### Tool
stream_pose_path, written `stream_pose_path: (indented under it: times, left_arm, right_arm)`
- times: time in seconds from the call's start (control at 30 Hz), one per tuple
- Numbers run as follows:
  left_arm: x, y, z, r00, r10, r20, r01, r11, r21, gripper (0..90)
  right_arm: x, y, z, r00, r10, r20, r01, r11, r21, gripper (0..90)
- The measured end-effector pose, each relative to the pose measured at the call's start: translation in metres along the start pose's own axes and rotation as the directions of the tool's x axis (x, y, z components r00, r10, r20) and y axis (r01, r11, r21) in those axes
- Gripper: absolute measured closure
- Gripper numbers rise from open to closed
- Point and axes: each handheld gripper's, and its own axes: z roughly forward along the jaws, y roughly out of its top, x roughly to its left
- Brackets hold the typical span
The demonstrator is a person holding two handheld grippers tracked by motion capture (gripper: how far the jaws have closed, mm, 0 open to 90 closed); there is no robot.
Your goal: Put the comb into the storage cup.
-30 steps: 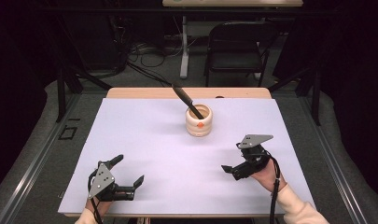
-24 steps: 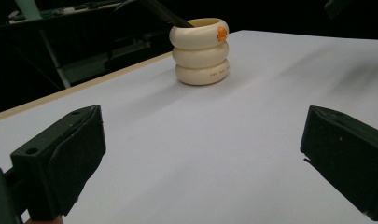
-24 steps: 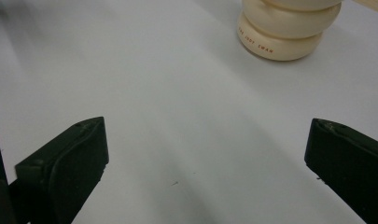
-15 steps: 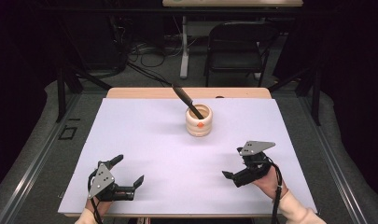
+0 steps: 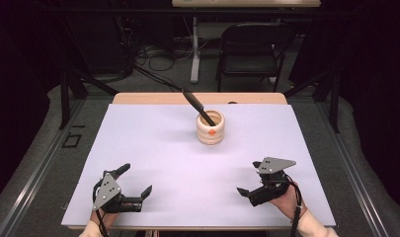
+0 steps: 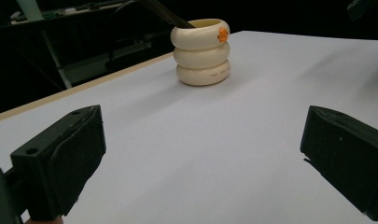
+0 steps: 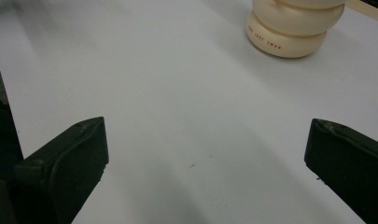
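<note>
It looks like a lab: a white-covered table [image 5: 153, 148] in a dark room, floor cables [image 5: 153, 54], a folding chair [image 5: 252, 49].

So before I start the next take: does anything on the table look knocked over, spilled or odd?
Nothing stands out. The cream ringed holder stands upright on the white table, a dark utensil leaning in it; both grippers sit open, apart from it.

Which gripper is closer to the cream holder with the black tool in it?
Right. The right gripper sits near and slightly right of the holder; the left gripper is farther off, at the near left.
</note>
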Motion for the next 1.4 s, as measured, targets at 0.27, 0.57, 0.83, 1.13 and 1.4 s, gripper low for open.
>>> stream_pose_path:
  times: [0.27,0.57,0.83,1.13,1.4]
  left_arm:
    - [0.000,0.000,0.000,1.0000,-0.001,-0.001,0.001,1.0000,0.001,0.2]
    - [0.000,0.000,0.000,1.0000,0.000,-0.001,0.000,1.0000,0.004,0.2]
    - [0.000,0.000,0.000,1.0000,-0.003,-0.002,0.003,1.0000,0.004,0.2]
    - [0.000,0.000,0.000,1.0000,-0.001,0.002,0.001,1.0000,0.006,0.2]
    - [0.000,-0.001,0.001,1.0000,0.001,0.005,-0.001,1.0000,0.009,0.2]
  right_arm:
    - [0.004,-0.006,-0.007,0.9999,-0.005,0.016,0.006,0.999,-0.037,0.0]
    - [0.006,-0.012,-0.016,0.9994,-0.011,0.032,0.014,0.997,-0.070,0.0]
    - [0.007,-0.016,-0.023,0.9980,-0.017,0.061,0.022,0.996,-0.089,0.0]
    - [0.008,-0.022,-0.030,0.9958,-0.016,0.090,0.027,0.991,-0.128,0.0]
    - [0.009,-0.024,-0.033,0.9953,-0.016,0.096,0.030,0.989,-0.145,0.0]
